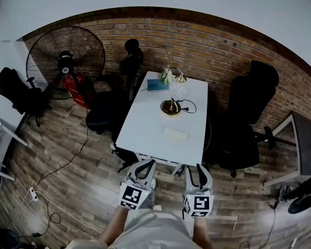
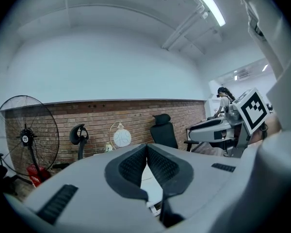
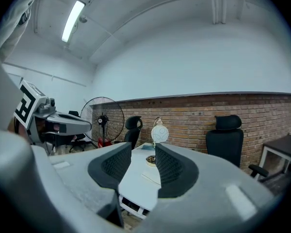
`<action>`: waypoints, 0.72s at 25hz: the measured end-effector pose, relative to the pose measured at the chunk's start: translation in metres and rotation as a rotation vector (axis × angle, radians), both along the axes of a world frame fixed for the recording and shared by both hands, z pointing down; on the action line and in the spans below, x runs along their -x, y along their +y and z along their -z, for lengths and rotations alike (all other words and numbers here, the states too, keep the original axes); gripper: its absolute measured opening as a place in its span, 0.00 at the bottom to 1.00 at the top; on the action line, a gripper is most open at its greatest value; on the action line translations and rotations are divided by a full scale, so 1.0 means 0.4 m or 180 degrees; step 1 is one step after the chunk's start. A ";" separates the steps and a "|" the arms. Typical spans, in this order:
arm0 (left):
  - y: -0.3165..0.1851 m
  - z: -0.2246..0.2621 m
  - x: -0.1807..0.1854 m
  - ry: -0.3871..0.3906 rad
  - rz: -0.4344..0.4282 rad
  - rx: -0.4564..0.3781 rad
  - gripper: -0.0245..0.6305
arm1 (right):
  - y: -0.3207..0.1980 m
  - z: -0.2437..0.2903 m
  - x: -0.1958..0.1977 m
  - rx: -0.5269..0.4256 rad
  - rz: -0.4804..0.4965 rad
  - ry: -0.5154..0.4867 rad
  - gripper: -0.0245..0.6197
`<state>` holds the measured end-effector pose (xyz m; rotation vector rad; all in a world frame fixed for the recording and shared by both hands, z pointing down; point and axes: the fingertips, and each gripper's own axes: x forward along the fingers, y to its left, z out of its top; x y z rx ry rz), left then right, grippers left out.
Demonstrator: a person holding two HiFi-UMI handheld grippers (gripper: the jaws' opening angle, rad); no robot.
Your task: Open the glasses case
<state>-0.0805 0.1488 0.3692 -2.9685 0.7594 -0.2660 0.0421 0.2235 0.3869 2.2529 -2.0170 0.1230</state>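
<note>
- Upper left: floor fan point(image 1: 66, 61), well clear of the action.
- Lower centre-left: left gripper point(image 1: 144, 165), pads pressed together on nothing, held just short of the table's near edge, probably kept closed until needed as a steadying hand.
- Centre: white table point(image 1: 140, 123), with the pale glasses case point(image 1: 175, 134) lying flat towards the near end, apparently closed and untouched; bowl point(image 1: 171, 108) and book point(image 1: 157, 85) farther back.
- Lower centre-right: right gripper point(image 1: 198, 169), jaws apart and empty, pointed across the table, likely readied for the first grab.
- Right: black office chair point(image 1: 249, 113), beside the table.
</note>
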 end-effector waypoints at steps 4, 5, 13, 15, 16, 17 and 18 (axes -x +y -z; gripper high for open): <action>-0.022 -0.004 -0.017 0.0007 -0.0022 0.0007 0.05 | -0.020 -0.002 -0.017 0.0012 -0.0052 -0.0008 0.28; -0.029 -0.007 -0.022 0.0006 -0.0023 0.0015 0.05 | -0.026 -0.004 -0.022 0.0015 -0.0050 -0.0005 0.28; -0.115 -0.029 -0.047 0.0003 -0.0051 0.0070 0.05 | -0.107 -0.020 -0.044 0.0063 -0.0059 0.0010 0.28; -0.142 -0.034 -0.057 0.0012 -0.0072 0.0092 0.05 | -0.132 -0.019 -0.050 0.0064 -0.0053 0.0026 0.28; -0.157 -0.035 -0.064 0.0015 -0.0084 0.0098 0.05 | -0.145 -0.019 -0.055 0.0069 -0.0064 0.0030 0.28; -0.172 -0.038 -0.071 0.0018 -0.0097 0.0104 0.05 | -0.158 -0.021 -0.062 0.0079 -0.0085 0.0027 0.28; -0.188 -0.041 -0.077 0.0018 -0.0109 0.0113 0.05 | -0.171 -0.024 -0.067 0.0094 -0.0106 0.0024 0.28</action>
